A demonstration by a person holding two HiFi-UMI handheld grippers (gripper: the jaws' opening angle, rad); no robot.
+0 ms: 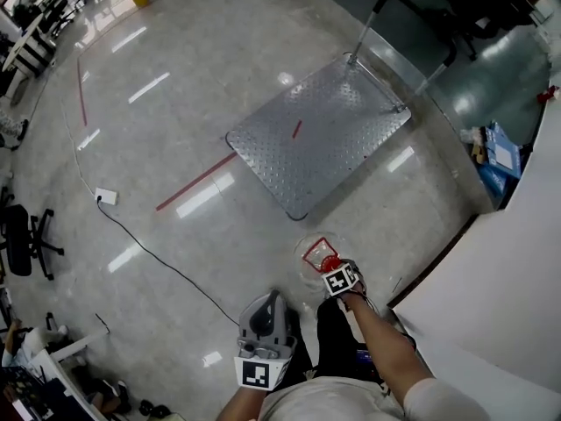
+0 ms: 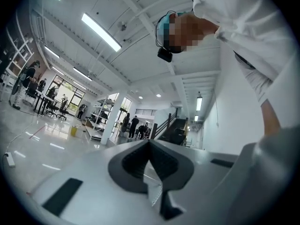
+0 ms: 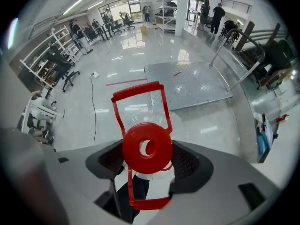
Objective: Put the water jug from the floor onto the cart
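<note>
The right gripper [image 3: 147,162] is clamped on the neck of the clear water jug [image 1: 314,254], just under its red cap [image 3: 147,147]. The cart [image 1: 320,134] lies on the floor [image 1: 175,103] ahead of this gripper, apart from the jug. The left gripper [image 2: 150,165] points upward, jaws together and empty.

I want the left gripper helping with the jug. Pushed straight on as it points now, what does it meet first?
Nothing near: the left gripper, jaws shut and empty, points across the hall toward a distant staircase, not at the water jug. The way looks free, depth unclear.
</note>
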